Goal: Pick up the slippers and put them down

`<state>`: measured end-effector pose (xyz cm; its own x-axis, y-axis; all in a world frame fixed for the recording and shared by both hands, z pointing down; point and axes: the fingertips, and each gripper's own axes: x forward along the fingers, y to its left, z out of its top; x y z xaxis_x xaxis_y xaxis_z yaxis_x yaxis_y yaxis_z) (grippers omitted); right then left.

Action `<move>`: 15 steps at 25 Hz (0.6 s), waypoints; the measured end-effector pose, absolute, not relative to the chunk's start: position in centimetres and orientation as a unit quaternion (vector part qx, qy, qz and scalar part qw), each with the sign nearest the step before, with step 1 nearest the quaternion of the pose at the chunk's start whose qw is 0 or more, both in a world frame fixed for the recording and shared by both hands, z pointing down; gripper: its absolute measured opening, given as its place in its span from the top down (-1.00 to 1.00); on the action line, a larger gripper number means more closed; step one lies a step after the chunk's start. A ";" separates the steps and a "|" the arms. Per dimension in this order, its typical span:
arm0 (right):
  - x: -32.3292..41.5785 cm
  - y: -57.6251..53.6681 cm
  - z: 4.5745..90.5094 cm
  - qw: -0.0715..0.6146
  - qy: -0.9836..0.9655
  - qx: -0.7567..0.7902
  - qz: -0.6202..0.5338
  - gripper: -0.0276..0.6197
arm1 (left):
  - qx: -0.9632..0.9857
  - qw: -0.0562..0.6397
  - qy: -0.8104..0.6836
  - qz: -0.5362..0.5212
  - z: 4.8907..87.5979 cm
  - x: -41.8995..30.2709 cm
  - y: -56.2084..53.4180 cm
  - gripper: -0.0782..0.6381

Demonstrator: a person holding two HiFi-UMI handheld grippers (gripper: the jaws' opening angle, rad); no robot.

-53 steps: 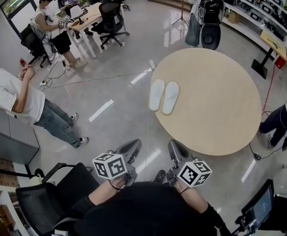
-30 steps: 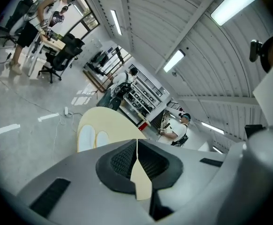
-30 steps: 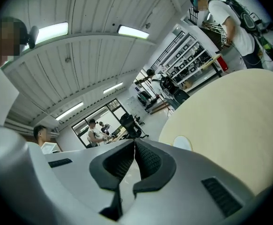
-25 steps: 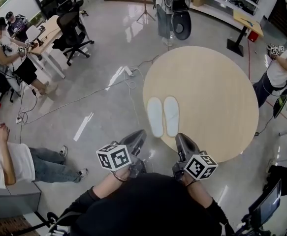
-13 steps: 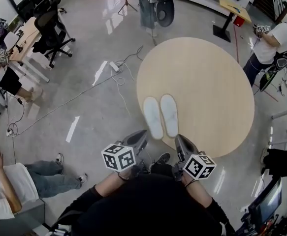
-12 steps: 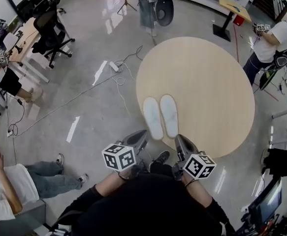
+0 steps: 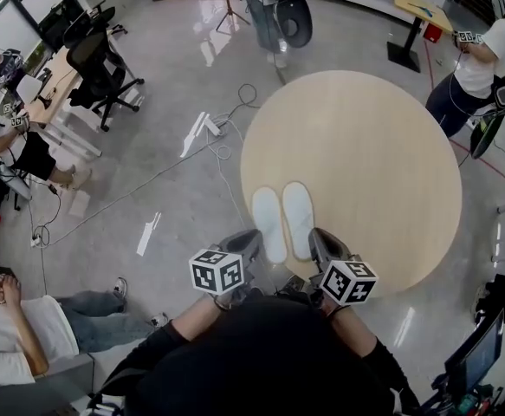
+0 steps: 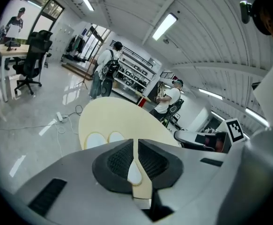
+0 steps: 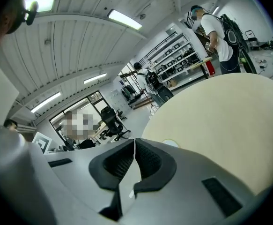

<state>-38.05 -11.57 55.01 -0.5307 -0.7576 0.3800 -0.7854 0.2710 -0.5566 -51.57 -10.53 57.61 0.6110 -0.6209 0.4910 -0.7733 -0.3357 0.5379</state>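
Two white slippers, the left slipper [image 7: 268, 224] and the right slipper [image 7: 298, 219], lie side by side, soles up or flat, at the near edge of the round wooden table [image 7: 365, 154]. My left gripper [image 7: 249, 237] hangs just short of the left slipper's heel, jaws shut and empty. My right gripper [image 7: 318, 236] is beside the right slipper's heel, also shut with nothing in it. In the left gripper view both slippers [image 8: 95, 139] show over the closed left gripper [image 8: 135, 145]. The right gripper view shows one slipper tip [image 9: 170, 143] above the closed right gripper [image 9: 134, 146].
A power strip with cables [image 7: 210, 126] lies on the floor left of the table. Office chairs [image 7: 100, 68] and seated people are at the far left. One person [image 7: 482, 55] stands at the table's far right, another [image 7: 274, 3] beyond its far edge.
The table and slippers have come closer in the head view. Both grippers have moved forward and down to the slippers' heels. Their jaws have stayed shut.
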 end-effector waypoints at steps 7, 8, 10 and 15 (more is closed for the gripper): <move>-37.0 -12.8 59.2 0.098 -0.804 0.465 0.357 0.86 | 0.803 0.384 -0.432 0.148 60.5 -49.7 -12.1 0.71; -37.1 -13.0 60.0 0.107 -0.803 0.464 0.358 0.86 | 0.802 0.382 -0.431 0.159 61.1 -49.8 -12.4 0.70; -37.1 -13.5 61.6 0.124 -0.800 0.467 0.356 0.86 | 0.800 0.381 -0.428 0.178 62.7 -49.9 -13.2 0.63; -37.1 -15.8 65.9 0.180 -0.781 0.481 0.355 0.50 | 0.784 0.414 -0.411 0.210 67.5 -50.7 -15.4 0.35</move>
